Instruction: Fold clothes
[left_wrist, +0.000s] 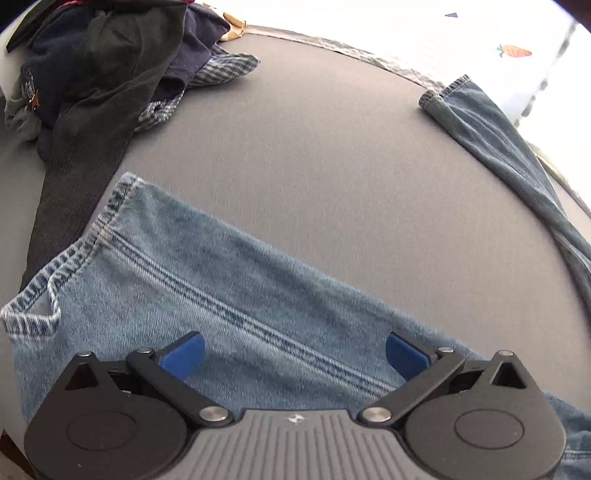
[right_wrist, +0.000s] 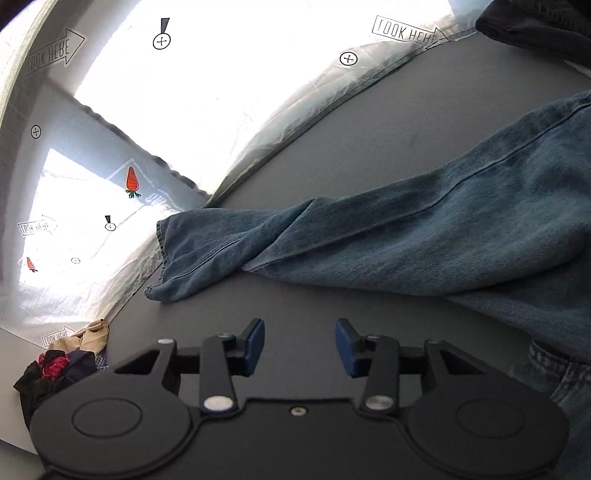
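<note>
— Lying where, the jeans (left_wrist: 221, 295)?

— Spread flat on the grey table top (left_wrist: 314, 147). In the left wrist view, pale denim with a double-stitched seam running slantwise beneath the left gripper (left_wrist: 293, 356), hem and folded corner toward the left edge. Farther off at the right, a darker leg (left_wrist: 491, 136) stretched toward the table's far rim, cuff end resting on the grey surface.

— And the jaws there?

— Spread wide, blue pads (left_wrist: 184, 356) well apart, nothing between them but denim underneath. Touching the cloth or just above it: cannot tell.

— On the other side?

— Right gripper (right_wrist: 300, 347) likewise parted, blue pads facing each other across a clear gap, over bare grey table top (right_wrist: 295, 302). Holding nothing. Just beyond, the same jeans (right_wrist: 443, 236), one leg creased and tapering to a cuff (right_wrist: 166, 258) near the table's edge; a waistband or pocket edge at the lower right.

— Any basket, bin, box?

— Nothing of that kind visible. Only a loose heap of clothes (left_wrist: 110, 66) on the far left corner of the table: dark navy, black, a blue checked piece, something grey. Same heap small at the lower left in the right wrist view (right_wrist: 62, 369), with red and tan bits.

— Beyond the table?

— A white printed sheet (right_wrist: 221, 92), carrots, crossed circles, arrows reading "LOOK HERE".
</note>
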